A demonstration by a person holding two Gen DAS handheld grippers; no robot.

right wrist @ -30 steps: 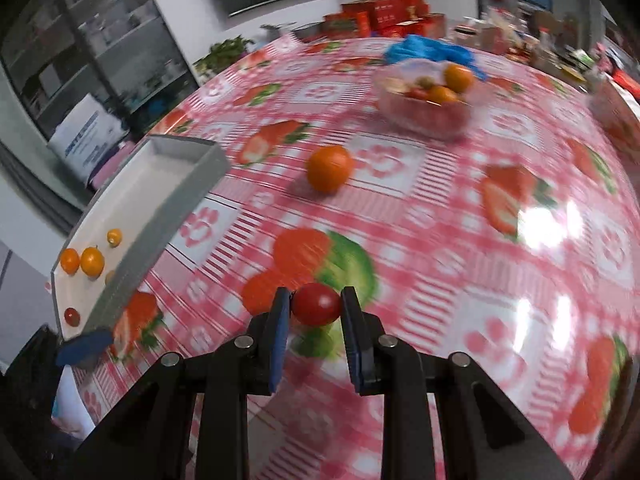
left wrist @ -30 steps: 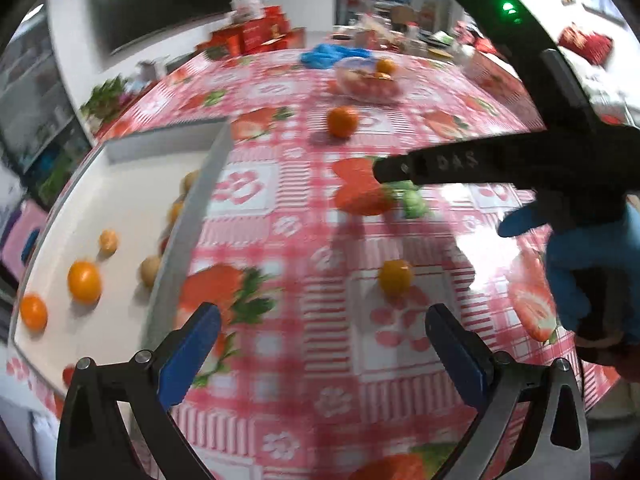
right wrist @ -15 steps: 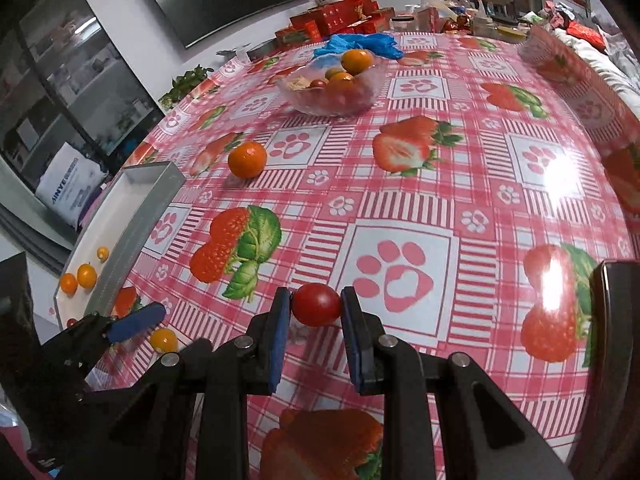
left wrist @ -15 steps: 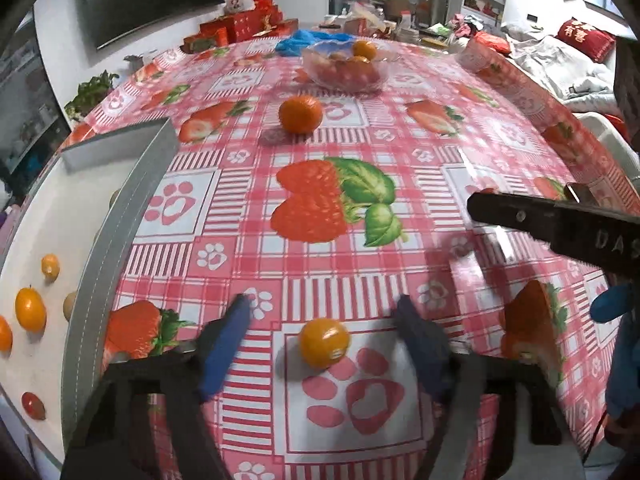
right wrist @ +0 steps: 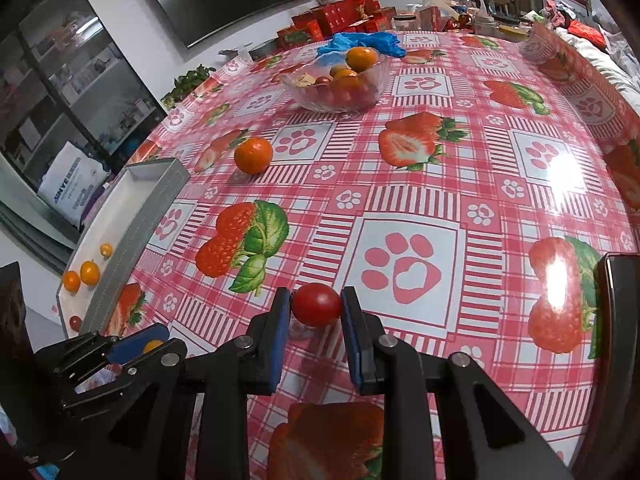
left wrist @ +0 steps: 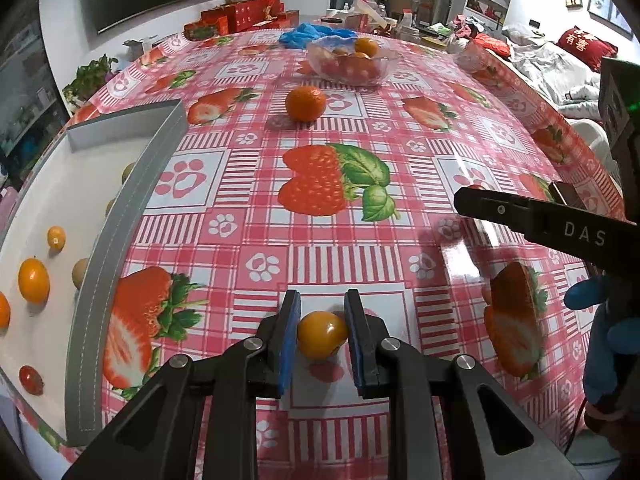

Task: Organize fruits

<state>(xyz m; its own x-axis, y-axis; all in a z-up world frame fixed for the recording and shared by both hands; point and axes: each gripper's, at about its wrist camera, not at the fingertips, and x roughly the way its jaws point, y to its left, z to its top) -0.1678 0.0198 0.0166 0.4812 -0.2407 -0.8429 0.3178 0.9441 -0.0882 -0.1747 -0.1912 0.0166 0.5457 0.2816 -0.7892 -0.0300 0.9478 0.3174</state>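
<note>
A wide stretch of the table [left wrist: 400,184], covered in a red-checked strawberry cloth, lies bare between the two pairs of tongs and the glass bowl [left wrist: 348,65] of fruit near the far edge, with only one mandarin [left wrist: 305,103] standing in that open middle. Along the left edge runs a grey-walled tray [left wrist: 120,216]; its long wall stands up between the cloth and the small orange and red fruits on its white floor, and that wall hides parts of two pale fruits just behind it. The tray's near and left ends are cut off by the lens.

The left tongs [left wrist: 322,334] have just been closing and now pinch a yellow-orange cherry tomato [left wrist: 322,334] between their blue pads, low over a paw-print square near the table's front edge, a little right of the tray wall. The right tongs [right wrist: 316,306] are clenched on a red cherry tomato [right wrist: 316,305], held above the cloth toward the near edge. In the left wrist view only a black side of the right tongs shows, with a blue-gloved hand [left wrist: 604,340] at the right margin; the red tomato is barely visible there. In the right wrist view the left tongs appear at lower left, dark and partly cut off.
</note>
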